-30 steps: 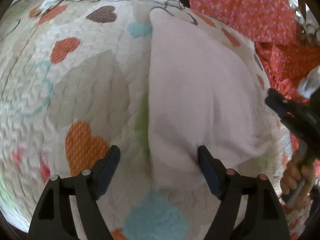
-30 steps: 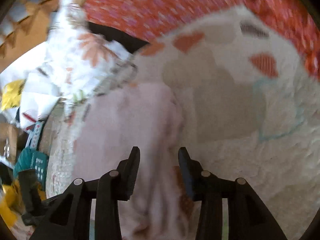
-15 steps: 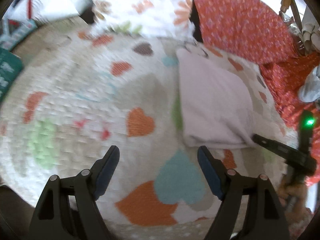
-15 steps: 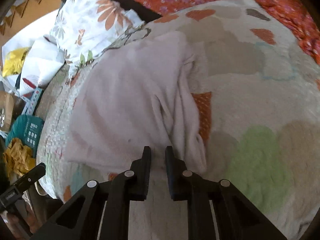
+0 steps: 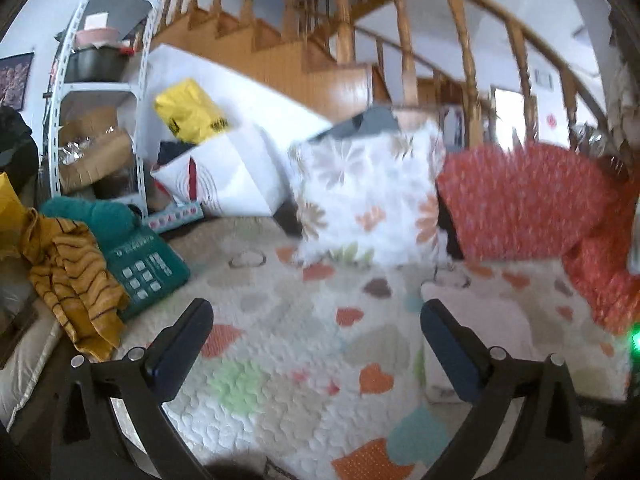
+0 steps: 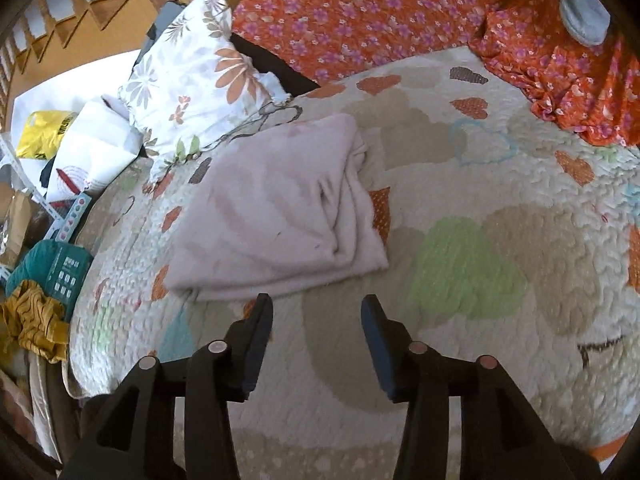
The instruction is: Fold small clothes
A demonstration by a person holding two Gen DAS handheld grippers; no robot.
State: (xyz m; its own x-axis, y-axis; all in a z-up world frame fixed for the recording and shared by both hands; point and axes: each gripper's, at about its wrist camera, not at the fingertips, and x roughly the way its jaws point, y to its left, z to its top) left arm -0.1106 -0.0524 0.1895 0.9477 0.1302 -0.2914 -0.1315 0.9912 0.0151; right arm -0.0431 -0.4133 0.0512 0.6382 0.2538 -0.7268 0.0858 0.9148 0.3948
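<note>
left wrist view: the left gripper (image 5: 316, 326) is released, fingers spread wide with nothing between them, held above a quilted bedspread (image 5: 280, 344) printed with hearts. the folded pale pink garment (image 5: 476, 320) lies flat on the bedspread to the right, its near part partly hidden behind the right-hand finger; no contact with the tool is visible. a floral pillow (image 5: 368, 204) stands at the far edge of the bedspread, with an orange flowered cushion (image 5: 520, 204) just beside it on the right. at the left edge sit a teal box (image 5: 148, 276) and a mustard striped cloth (image 5: 68, 276), touching. a yellow bag (image 5: 188, 112), a metal shelf unit (image 5: 96, 92) and a wooden staircase (image 5: 320, 32) show behind. the view is slightly blurred.

right wrist view: the right gripper (image 6: 316, 316) is released, fingers apart, empty. the pale pink garment (image 6: 276, 212) lies folded on the bedspread (image 6: 480, 240) just ahead and left of the fingertips, apart from them, its right side creased and bunched. the floral pillow (image 6: 200, 72) sits beyond the garment's far left corner, near it. orange flowered fabric (image 6: 360, 12) runs along the far edge. the teal box (image 6: 64, 272) and mustard cloth (image 6: 32, 320) lie off the bedspread's left side.
</note>
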